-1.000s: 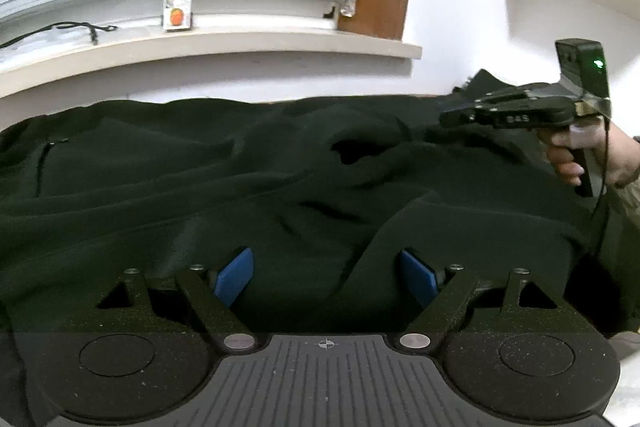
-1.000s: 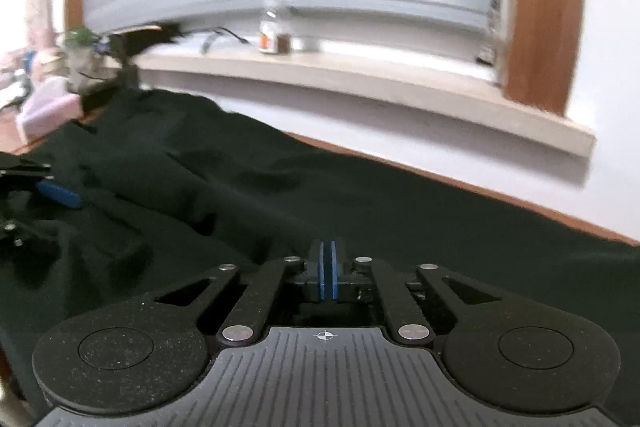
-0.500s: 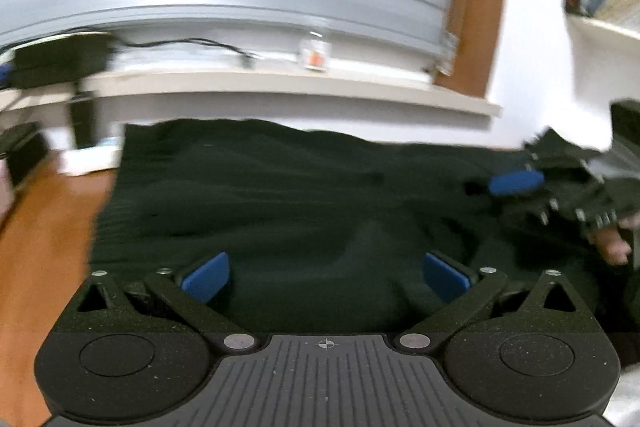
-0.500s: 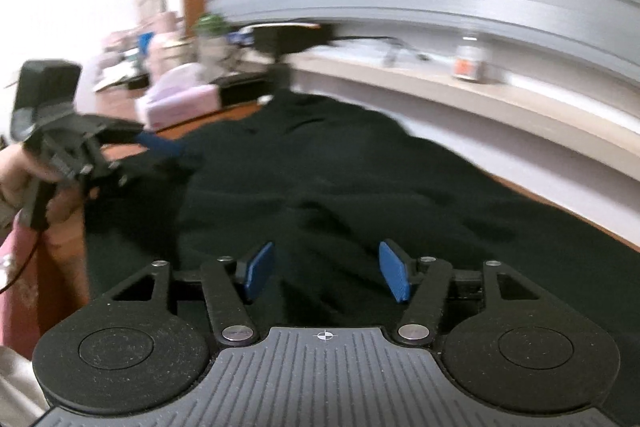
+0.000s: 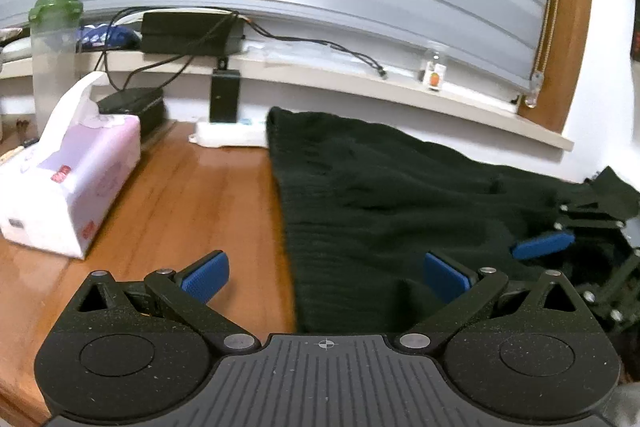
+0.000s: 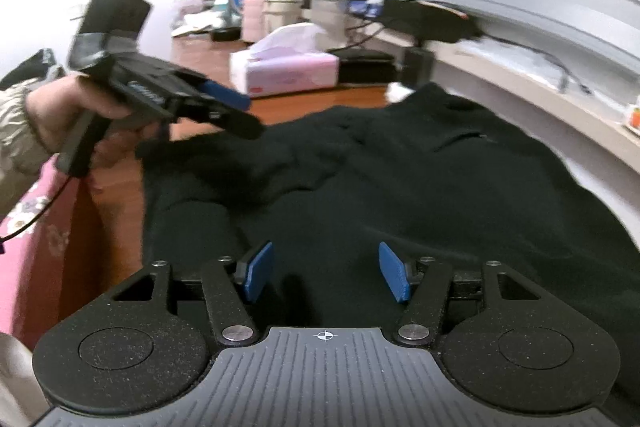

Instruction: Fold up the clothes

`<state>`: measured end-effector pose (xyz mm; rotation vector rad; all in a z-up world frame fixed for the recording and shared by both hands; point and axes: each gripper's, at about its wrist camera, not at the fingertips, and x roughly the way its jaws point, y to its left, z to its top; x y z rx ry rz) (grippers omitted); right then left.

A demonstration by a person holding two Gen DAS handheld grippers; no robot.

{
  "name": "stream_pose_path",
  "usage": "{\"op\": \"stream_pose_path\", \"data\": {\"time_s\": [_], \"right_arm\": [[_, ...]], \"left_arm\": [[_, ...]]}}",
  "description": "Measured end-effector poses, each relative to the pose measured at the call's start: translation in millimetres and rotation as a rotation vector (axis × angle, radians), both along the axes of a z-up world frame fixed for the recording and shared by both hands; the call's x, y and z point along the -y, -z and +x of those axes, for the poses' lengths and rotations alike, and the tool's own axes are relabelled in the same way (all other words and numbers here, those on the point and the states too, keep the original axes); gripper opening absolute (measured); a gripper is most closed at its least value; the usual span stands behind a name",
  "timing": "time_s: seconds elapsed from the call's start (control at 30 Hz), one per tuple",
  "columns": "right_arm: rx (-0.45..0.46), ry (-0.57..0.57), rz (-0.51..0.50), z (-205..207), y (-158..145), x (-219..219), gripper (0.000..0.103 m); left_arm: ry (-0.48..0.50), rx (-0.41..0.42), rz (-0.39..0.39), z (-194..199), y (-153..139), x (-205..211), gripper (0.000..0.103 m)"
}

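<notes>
My left gripper (image 5: 326, 277) is spread wide over the black garment's (image 5: 400, 195) edge; my right gripper (image 6: 326, 277), jaws just opened, hovers empty above it.

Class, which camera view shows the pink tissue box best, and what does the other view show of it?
The left wrist view: the tissue box is large, near and sharp on the wooden table. The right wrist view shows it smaller, farther off and slightly blurred.

Tissue box (image 5: 68, 183) left of garment (image 5: 400, 195)
</notes>
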<state>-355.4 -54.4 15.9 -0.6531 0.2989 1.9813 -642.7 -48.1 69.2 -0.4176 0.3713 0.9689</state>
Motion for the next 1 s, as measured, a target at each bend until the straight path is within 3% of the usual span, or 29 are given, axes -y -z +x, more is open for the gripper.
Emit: {"op": "stream_pose_path", "data": {"time_s": [0.1,0.17,0.3,0.47,0.6,1.0], "right_arm": [[0.003,-0.031,0.0,-19.0,-1.5,-4.3,0.059],[0.005,-0.058,0.001,-34.0,-2.5,-6.0,0.059],[0.023,-0.123,0.014,-70.9,-0.3,-5.4,0.06],[0.066,-0.192,0.043,-113.6,8.5,-0.8,0.07],[0.154,-0.223,0.094,-143.4,18.6,4.7,0.073],[0.413,-0.155,0.216,-186.9,52.3,1.9,0.076]], "left_arm": [[0.022,-0.041,-0.011,-5.2,3.8,-21.8,0.092],[0.049,-0.054,-0.026,-7.2,5.0,-35.6,0.076],[0.11,-0.082,-0.06,-1.5,7.7,-59.4,0.076],[0.161,-0.165,-0.09,16.2,11.0,-77.9,0.076],[0.156,-0.17,-0.136,19.4,14.4,-87.3,0.076],[0.123,-0.163,-0.168,18.6,19.1,-91.5,0.082]]}}
